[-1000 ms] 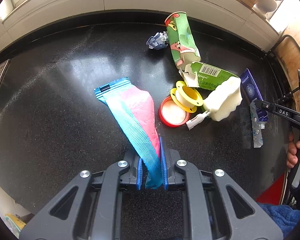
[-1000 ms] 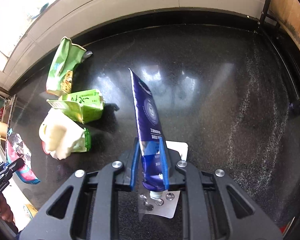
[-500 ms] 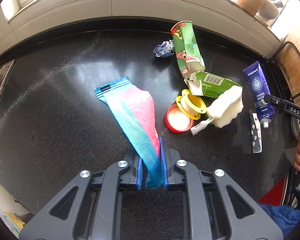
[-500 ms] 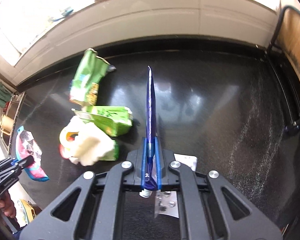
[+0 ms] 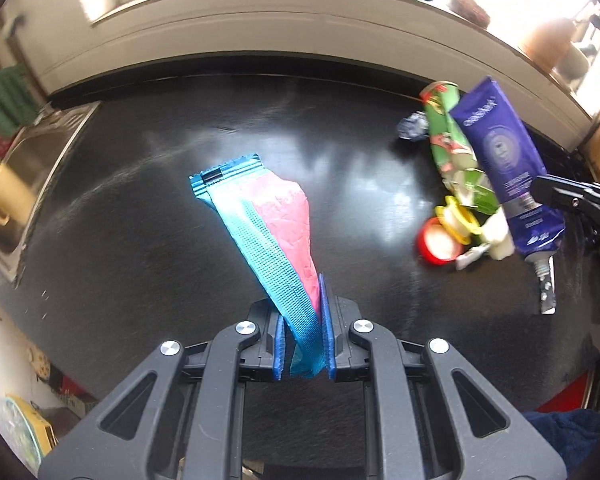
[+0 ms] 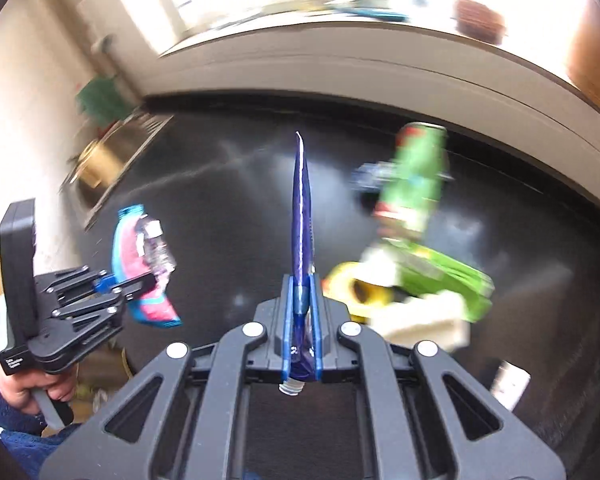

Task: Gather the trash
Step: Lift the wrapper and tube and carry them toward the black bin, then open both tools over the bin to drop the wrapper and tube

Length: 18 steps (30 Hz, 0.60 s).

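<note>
My left gripper (image 5: 303,320) is shut on a pink and teal snack wrapper (image 5: 268,220) that hangs above the black counter (image 5: 140,208). My right gripper (image 6: 301,324) is shut on a flattened dark blue tube (image 6: 302,216), seen edge-on, cap end toward me. In the left wrist view the blue tube (image 5: 504,160) is held up at the right by the right gripper (image 5: 540,194). In the right wrist view the left gripper (image 6: 140,280) holds the wrapper (image 6: 140,264) at the left. More trash lies on the counter: a green packet (image 5: 446,132), a green carton (image 6: 444,276), a white sponge (image 6: 424,320).
A red lid (image 5: 438,244), a yellow spool (image 5: 458,220) and a crumpled blue scrap (image 5: 412,126) lie by the pile; a silver blister strip (image 5: 547,288) lies beside it. A steel sink with a brass pot (image 5: 0,196) is at the left. A white sill (image 5: 300,28) runs behind.
Both grippers have lifted and swung left with their trash. The right one rolled, so the tube now shows edge-on, and the left gripper has come into its view.
</note>
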Tool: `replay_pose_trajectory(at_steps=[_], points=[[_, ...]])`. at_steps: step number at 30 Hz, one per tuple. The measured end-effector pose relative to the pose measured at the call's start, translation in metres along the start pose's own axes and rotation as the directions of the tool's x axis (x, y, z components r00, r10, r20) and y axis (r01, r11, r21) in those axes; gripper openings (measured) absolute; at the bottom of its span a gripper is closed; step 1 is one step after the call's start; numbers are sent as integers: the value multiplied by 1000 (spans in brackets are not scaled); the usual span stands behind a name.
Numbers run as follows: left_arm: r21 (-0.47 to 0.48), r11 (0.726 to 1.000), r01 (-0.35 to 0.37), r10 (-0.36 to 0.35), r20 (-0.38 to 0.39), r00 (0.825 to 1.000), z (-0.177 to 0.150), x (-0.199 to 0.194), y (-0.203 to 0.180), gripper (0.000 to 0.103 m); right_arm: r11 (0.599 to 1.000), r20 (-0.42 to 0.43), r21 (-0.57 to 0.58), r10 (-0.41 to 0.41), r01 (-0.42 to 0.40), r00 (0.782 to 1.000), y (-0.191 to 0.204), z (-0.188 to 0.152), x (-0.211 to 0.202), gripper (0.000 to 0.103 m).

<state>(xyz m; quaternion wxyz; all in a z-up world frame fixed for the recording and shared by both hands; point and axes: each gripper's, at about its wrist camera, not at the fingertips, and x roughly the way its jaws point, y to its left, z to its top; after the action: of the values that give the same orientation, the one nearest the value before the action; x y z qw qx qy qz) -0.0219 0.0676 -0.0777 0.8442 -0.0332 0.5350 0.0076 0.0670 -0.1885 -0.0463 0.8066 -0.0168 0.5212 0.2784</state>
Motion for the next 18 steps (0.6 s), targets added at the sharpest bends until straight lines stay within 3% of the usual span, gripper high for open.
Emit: replay_pose_trajectory(at_steps=[4,7,9,14,18], points=[[-108,992,-61,62,5,998,-34,-16,53,14,969,-111,-193,133,-153,985,92,9,44,9],[-210,971,-116,115,-18,993,-70,-24,94,14,917,-200,-323,178,-236,964,156,4,73,9],[-288,947,-140,134,-42,990,-96,-29,120,14,868,-278,-387,211,-311,937,201,-4,93,9],[-484,846,-225,185,-131,974,-175,-38,190,14,725,-449,-512,232,-461,863,305,-40,134,9],[-598,761,-252,193,-162,968,-227,-39,234,14,658,-551,-531,211,-534,807,364,-71,168,9]])
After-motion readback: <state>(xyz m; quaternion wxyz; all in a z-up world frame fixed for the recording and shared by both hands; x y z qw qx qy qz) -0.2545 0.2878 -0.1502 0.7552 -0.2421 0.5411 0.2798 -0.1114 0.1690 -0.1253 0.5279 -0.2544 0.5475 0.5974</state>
